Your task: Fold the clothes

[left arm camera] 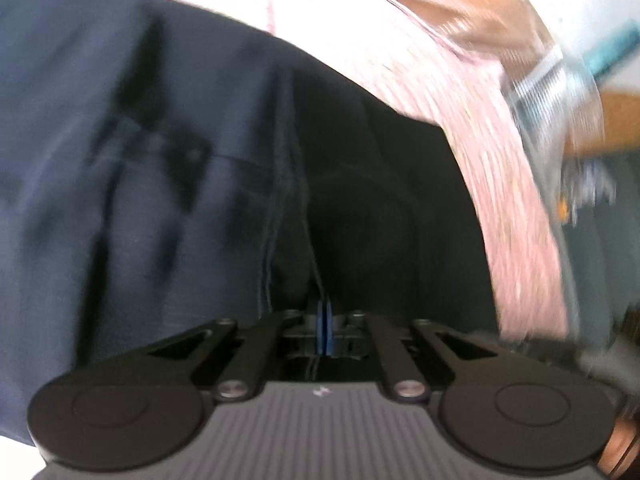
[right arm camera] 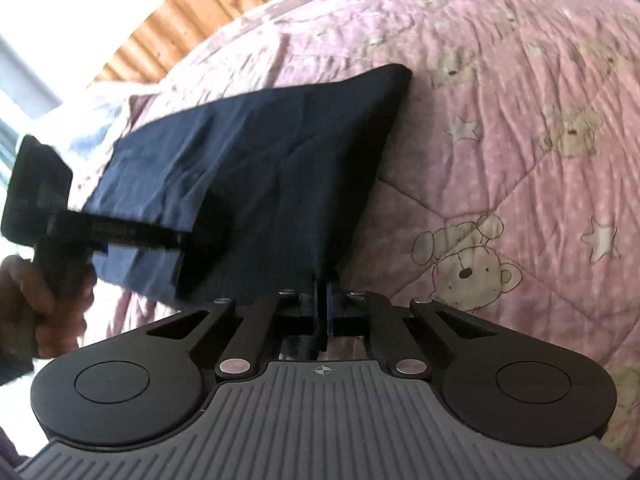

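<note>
A dark navy garment [right arm camera: 256,168] lies partly lifted over a pink quilt. My right gripper [right arm camera: 323,292] is shut on its near edge. My left gripper [left arm camera: 325,316] is shut on another edge of the same garment [left arm camera: 160,168], which fills most of the left wrist view. In the right wrist view the left gripper [right arm camera: 172,240] reaches in from the left, held by a hand [right arm camera: 44,304], its tip on the cloth. The left wrist view is blurred by motion.
The pink quilt [right arm camera: 500,152] with bear and star prints covers the bed. A wooden headboard or wall [right arm camera: 192,12] runs along the back left. A bright window [right arm camera: 20,76] is at the far left. Pink bedding [left arm camera: 480,132] curves at the right.
</note>
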A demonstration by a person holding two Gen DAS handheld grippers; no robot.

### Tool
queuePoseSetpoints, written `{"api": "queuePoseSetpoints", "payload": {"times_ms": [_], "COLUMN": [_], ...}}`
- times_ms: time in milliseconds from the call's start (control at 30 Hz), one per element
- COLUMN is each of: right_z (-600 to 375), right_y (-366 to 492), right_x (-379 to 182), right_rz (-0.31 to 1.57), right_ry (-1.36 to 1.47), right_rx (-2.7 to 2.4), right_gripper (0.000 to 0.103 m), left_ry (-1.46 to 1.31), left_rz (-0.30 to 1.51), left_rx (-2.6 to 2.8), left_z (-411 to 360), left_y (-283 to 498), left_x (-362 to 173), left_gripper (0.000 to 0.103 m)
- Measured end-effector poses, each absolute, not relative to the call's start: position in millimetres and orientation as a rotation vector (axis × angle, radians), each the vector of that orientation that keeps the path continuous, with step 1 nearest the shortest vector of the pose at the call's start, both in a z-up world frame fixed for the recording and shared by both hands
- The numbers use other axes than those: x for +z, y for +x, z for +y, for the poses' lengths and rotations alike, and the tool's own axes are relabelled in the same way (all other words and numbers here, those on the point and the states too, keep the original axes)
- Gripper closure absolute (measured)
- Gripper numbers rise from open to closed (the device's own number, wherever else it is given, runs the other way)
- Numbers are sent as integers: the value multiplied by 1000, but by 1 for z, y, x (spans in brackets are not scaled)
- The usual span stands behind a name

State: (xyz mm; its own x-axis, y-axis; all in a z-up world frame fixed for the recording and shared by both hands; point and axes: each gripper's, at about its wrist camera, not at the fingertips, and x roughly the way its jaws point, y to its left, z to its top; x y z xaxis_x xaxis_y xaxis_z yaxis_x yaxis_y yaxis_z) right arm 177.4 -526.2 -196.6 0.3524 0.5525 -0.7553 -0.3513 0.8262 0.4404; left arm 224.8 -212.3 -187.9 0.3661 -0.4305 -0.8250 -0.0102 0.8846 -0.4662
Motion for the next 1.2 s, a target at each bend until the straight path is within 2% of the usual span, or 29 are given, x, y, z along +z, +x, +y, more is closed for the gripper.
{"api": "queuePoseSetpoints", "payload": {"times_ms": [33,67,100,133,167,233,333,400,433,467,533,667,867,1100,1200], "right_z": [-524,-522,-522,-524,-526,-529,-534,-538,-539,-541,-546,-557,-552,-539,-541], "right_y": [177,177,177,177,176,175,175,174,174,174,172,173,174,168,168], "right_x": [-197,-197,-196,-195,-193,-194,-201,-203,-204,-205,-204,-202,-204,-208,-207], "right_rz": [1070,1075,1070,1057,1040,1025,1027,1024,1022,1020,1012,998,1020,1013,1016], "right_ry": [201,194,194,202,217,241,283,321,337,347,353,370,348,311,324], "right_rx": [600,598,583,569,562,548,528,523,521,517,508,484,514,518,507], "right_gripper": [100,85,78,66,51,45,45,44,44,44,45,46,45,44,46], "left_ry": [-429,-427,-425,-423,-421,-412,-384,-369,-381,-403,-444,-423,-484,-396,-395], "left_rz": [1165,1157,1149,1140,1132,1124,1159,1135,1134,1141,1185,1171,1150,1188,1200], "left_rx": [-273,-265,-257,-249,-241,-223,-207,-236,-261,-289,-346,-389,-327,-376,-346], "left_z": [-212,-211,-210,-209,-208,-206,-207,-215,-218,-220,-231,-256,-227,-252,-243], "left_y": [227,230,232,234,237,242,248,250,251,250,251,253,248,267,258], "left_x": [-186,-183,-181,-179,-176,-174,-185,-189,-190,-191,-199,-205,-205,-200,-192], "left_gripper": [100,96,93,81,62,50,50,42,45,65,83,83,82,80,54]}}
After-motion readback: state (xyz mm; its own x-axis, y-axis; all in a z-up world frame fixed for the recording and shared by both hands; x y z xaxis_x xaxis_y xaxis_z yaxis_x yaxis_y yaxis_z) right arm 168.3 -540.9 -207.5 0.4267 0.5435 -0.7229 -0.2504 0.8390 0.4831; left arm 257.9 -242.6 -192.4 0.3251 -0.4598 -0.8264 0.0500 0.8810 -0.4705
